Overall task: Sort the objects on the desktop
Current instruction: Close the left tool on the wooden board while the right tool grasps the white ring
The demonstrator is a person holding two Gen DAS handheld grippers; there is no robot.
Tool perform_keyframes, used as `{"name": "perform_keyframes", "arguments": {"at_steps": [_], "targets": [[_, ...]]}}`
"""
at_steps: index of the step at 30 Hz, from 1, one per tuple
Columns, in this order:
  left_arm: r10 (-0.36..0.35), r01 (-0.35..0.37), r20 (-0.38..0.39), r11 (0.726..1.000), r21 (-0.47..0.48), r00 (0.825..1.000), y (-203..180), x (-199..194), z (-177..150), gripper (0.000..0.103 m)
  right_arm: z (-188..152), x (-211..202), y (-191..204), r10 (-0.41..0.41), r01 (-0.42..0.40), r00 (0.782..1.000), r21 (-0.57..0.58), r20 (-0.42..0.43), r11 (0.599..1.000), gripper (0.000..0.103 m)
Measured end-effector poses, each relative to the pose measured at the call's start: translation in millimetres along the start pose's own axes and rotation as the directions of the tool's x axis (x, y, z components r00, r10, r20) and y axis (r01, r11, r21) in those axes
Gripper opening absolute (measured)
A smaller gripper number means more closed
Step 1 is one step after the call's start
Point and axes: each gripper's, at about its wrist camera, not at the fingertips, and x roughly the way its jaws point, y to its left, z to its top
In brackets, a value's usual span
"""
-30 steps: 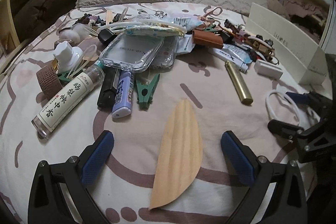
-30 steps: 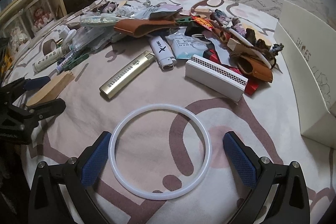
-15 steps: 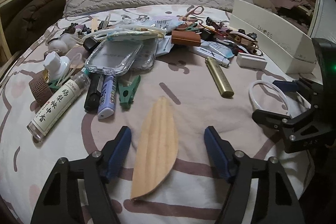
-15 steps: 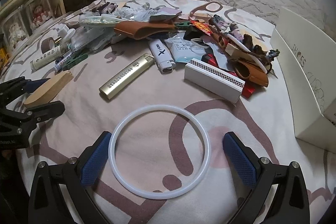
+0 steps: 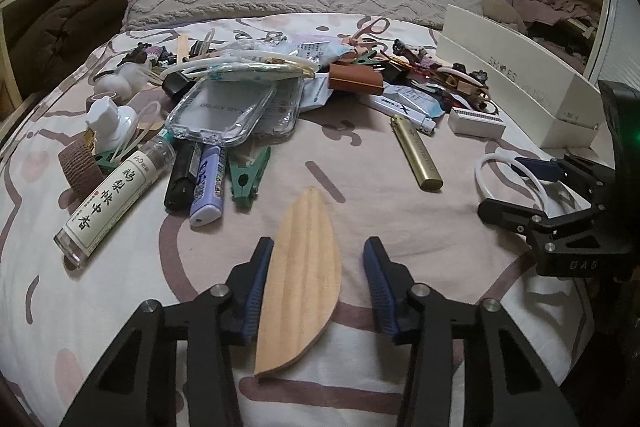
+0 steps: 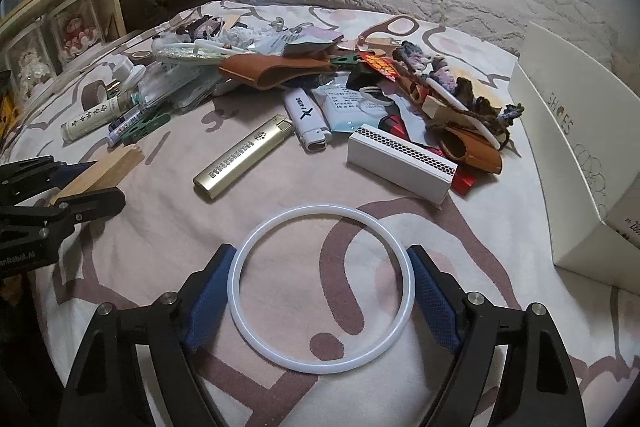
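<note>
While both pairs of jaws have just been closing, the left gripper [image 5: 318, 283] is pinching toward the wooden leaf-shaped piece [image 5: 302, 281], right pad apart; beside it, the right gripper [image 6: 322, 291] is bracketing the white silicone ring [image 6: 322, 287], barely touching, so pickups look imminent.

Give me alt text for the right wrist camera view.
The right gripper straddles a white rubber ring lying flat on a patterned bedsheet, its jaws just closing with both blue pads at the rim. Beyond lie a gold lighter, a white lighter and mixed clutter.
</note>
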Motion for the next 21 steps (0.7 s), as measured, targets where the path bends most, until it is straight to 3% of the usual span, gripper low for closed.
{"name": "perform_keyframes", "arguments": {"at_steps": [5, 13, 21], "targets": [[-0.019, 0.019, 0.007, 1.0, -0.021, 1.0, 4.1, -1.4, 1.2, 0.032, 0.1, -0.6, -4.7, 0.0, 0.0, 1.0, 0.016, 0.005, 1.0, 0.085], [-0.061, 0.061, 0.024, 0.998, -0.012, 0.998, 0.5, -5.1, 3.1, 0.032, -0.1, -1.4, -4.6, -0.006, 0.006, 1.0, 0.012, 0.007, 1.0, 0.085], [-0.058, 0.058, 0.022, 0.998, 0.008, 0.998, -3.6, -4.7, 3.9, 0.032, 0.1, -2.2, -4.6, -0.007, 0.007, 1.0, 0.012, 0.008, 1.0, 0.085]]}}
